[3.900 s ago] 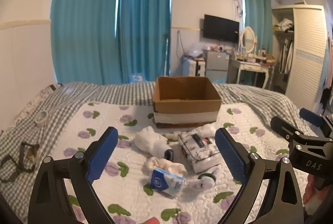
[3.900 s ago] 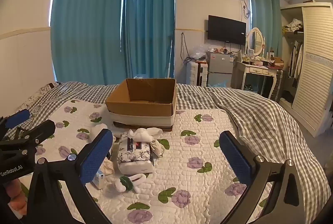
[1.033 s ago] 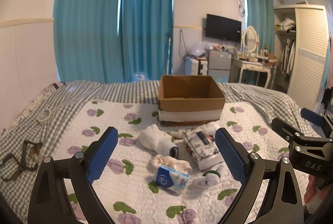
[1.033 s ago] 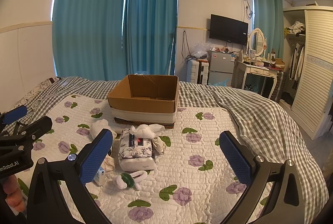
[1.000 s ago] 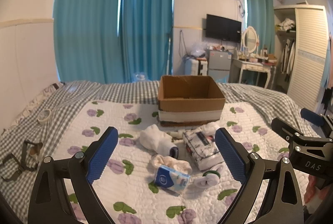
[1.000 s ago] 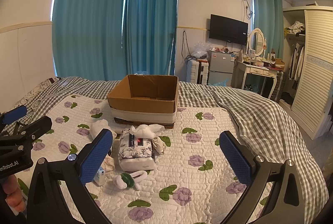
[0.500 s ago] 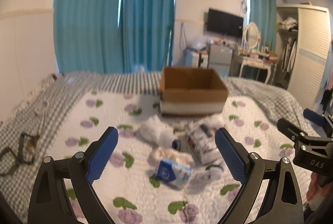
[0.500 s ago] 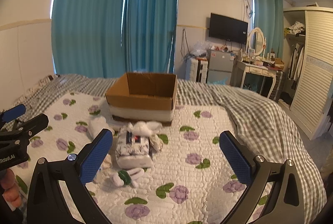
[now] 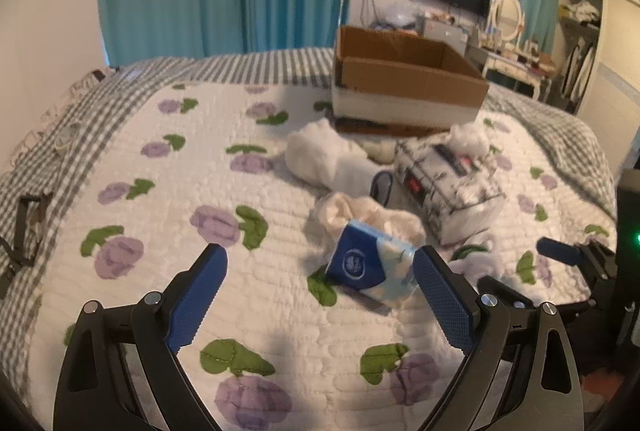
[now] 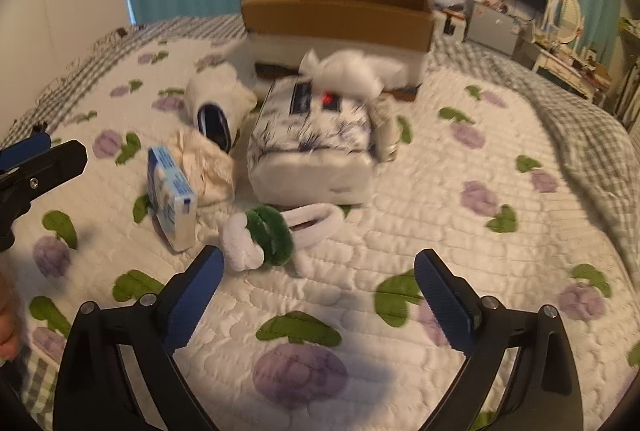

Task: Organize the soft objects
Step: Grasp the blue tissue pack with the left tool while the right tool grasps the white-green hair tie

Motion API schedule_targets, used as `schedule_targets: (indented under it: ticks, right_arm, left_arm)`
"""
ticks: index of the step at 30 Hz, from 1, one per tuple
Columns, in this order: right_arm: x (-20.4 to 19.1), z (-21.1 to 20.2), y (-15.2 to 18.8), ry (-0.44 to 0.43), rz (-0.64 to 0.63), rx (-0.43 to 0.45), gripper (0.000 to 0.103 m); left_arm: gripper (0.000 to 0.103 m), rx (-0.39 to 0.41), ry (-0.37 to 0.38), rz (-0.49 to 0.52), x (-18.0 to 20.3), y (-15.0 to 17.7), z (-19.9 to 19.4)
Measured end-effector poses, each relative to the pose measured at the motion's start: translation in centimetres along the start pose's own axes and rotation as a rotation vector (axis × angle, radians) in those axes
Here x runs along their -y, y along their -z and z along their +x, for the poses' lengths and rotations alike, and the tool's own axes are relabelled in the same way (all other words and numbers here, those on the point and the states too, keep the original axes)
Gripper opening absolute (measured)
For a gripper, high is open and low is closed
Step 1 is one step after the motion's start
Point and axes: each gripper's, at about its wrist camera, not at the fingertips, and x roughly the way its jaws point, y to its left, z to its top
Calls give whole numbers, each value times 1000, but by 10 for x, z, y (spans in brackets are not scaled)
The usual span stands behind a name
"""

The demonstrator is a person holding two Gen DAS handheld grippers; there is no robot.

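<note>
While both my jaws hang open and empty, nothing shows inside the box (image 10: 340,15); tissue pack (image 9: 370,265), socks (image 9: 328,157), headband (image 10: 276,235) remain on bed (image 10: 460,231).

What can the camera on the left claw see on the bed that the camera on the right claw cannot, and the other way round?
Only the left wrist view shows the dark strap lying on the checked blanket at the bed's left edge, plus the blue front of the small tissue pack. Only the right wrist view shows the whole green and white fluffy band and the white loop beside it. Both show the cardboard box, the large flowered tissue pack, the white sock and an open claw: left claw, right claw.
</note>
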Motion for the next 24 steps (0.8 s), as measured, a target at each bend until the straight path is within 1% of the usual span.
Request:
schedule_targets:
  ticks: [1, 4, 5, 6, 7, 8, 12, 17, 20, 21, 24]
  right_arm:
    - [1, 5, -1, -15, 2, -13, 96]
    - [1, 22, -8, -53, 9, -44, 87]
    - [0, 28, -10, -69, 11, -56, 80]
    - [-1, 33, -12, -92, 12, -67, 67]
    - [-1, 35, -13, -118, 12, -73, 60]
    - [-2, 35, -13, -127, 12, -67, 57]
    - [1, 23, -13, -124, 6, -44, 56]
    - [13, 3, -11, -51, -2, 5, 56]
    - [23, -4, -11, -56, 22, 14, 56]
    - [26, -4, -11, -62, 30, 15, 56]
    - [26, -3, -11, -63, 35, 10, 56]
  left_arm:
    - [96, -5, -1, 3, 0, 1, 3]
    - [96, -24, -20, 24, 2, 4, 11]
    - [96, -29, -26, 31, 2, 5, 13]
    - [96, -35, -36, 39, 3, 5, 15]
    - [96, -39, -42, 46, 4, 6, 17]
    - [96, -43, -45, 54, 5, 7, 19]
    - [96, -55, -39, 72, 11, 10, 23]
    - [96, -94, 1, 88, 24, 13, 36]
    - [96, -116, 31, 95, 33, 13, 47]
    - [96, -121, 32, 102, 36, 13, 52]
    - [96, -122, -6, 127, 42, 10, 66]
